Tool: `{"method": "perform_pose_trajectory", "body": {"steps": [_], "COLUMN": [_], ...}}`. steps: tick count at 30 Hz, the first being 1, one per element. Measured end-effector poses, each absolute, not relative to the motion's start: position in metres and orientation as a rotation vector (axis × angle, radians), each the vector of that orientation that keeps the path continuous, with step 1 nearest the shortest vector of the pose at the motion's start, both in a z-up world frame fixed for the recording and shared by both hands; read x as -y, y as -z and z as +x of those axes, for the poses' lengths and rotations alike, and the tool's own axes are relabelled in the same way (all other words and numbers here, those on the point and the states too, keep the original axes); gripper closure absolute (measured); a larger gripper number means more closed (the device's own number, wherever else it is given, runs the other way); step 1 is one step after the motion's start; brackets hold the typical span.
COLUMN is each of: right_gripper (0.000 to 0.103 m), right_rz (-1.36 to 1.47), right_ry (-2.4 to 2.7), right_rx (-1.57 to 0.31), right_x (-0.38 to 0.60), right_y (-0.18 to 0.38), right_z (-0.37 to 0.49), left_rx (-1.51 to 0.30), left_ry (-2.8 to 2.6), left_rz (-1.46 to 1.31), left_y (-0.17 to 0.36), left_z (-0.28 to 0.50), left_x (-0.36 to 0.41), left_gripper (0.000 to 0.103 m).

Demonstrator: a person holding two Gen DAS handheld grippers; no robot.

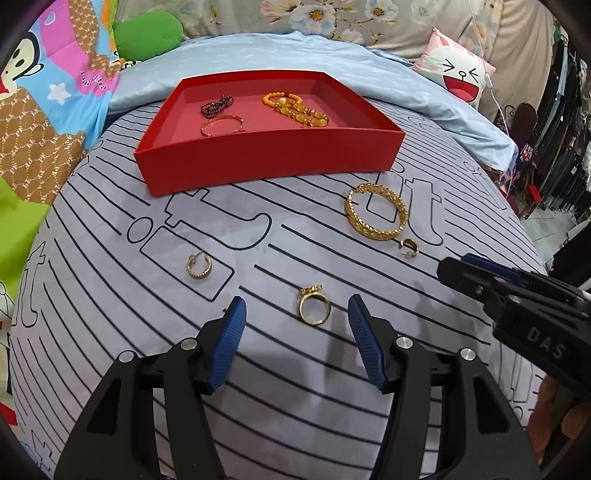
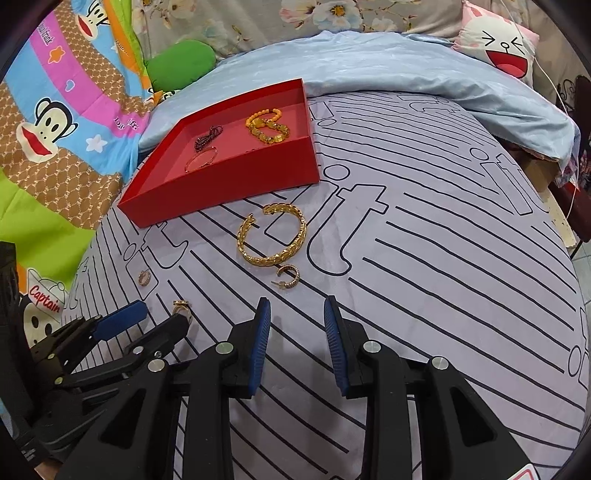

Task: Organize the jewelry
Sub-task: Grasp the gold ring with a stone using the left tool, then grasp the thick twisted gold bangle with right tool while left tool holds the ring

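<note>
1. Left gripper [image 1: 295,314] spread wide, jaws on either side of a gold ring [image 1: 314,309] lying on the bed cover; pads clear of it, not pinching.
2. Right gripper [image 2: 297,314] parted narrowly, nothing between the jaws; hangs over bare striped cover, near side of a small gold hoop earring [image 2: 286,277].
3. Wide gold bangle [image 2: 275,236] lies just beyond that earring, almost touching it, between the gripper and the tray.
4. Second small hoop earring [image 1: 198,266] sits alone on the left, well apart from the ring.
5. Red tray [image 1: 273,162] at the far side, open top. Inside: dark bead strand [image 1: 218,104] far left, thin bangle [image 1: 221,126] near left, orange bead bracelets [image 1: 295,109] on the right.
6. Nothing lies between the ring and the tray; only the tray's near wall stands across the way.
7. Grey striped bed cover [image 1: 110,302] carries everything; light blue blanket [image 1: 258,51] bunched behind the tray.
8. Around: cartoon monkey quilt [image 2: 66,122] on the left, green cushion [image 1: 147,33] far left, pink laughing-face pillow [image 1: 458,70] far right.
</note>
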State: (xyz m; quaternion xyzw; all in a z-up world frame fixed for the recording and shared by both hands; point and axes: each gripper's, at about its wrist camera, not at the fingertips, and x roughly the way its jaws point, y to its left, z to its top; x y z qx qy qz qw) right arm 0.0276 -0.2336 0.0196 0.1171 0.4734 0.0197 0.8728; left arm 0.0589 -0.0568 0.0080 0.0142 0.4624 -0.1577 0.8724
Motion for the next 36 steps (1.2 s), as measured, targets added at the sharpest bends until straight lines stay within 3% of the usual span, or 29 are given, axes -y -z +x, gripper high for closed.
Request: {"method": "perform_pose_trajectory", "body": {"steps": [5, 10, 13, 15, 31, 32, 34, 36], "right_gripper": [0.073, 0.073, 0.073, 0.073, 0.073, 0.073, 0.073, 0.073], "right_rz": [0.246, 0.247, 0.245, 0.241, 0.229, 0.231, 0.236, 0.24], "right_ry": [-0.049, -0.055, -0.056, -0.058, -0.084, -0.082, -0.08, -0.078], "right_rx": [-0.993, -0.995, -0.996, -0.995, -0.983, -0.984, -0.986, -0.986], "right_x": [0.231, 0.23, 0.23, 0.229, 0.219, 0.219, 0.22, 0.222], "right_y": [-0.017, -0.015, -0.015, -0.015, -0.019, -0.019, -0.019, -0.019], "right_z": [0.028, 0.03, 0.033, 0.036, 0.061, 0.061, 0.062, 0.062], "left_rx": [-0.962, -0.952, -0.962, -0.963, -0.969, -0.968, -0.962, -0.946], "left_ry": [0.322, 0.322, 0.327, 0.318, 0.314, 0.315, 0.308, 0.29], "left_rz": [0.05, 0.068, 0.045, 0.044, 0.004, 0.001, -0.007, -0.016], "left_y": [-0.002, -0.002, -0.003, -0.003, -0.002, -0.002, -0.004, -0.007], "left_z": [0.064, 0.063, 0.063, 0.062, 0.047, 0.047, 0.047, 0.048], "left_x": [0.062, 0.06, 0.054, 0.05, 0.02, 0.02, 0.02, 0.021], "left_gripper": [0.059, 0.082, 0.086, 0.095, 0.096, 0.094, 0.072, 0.059]}}
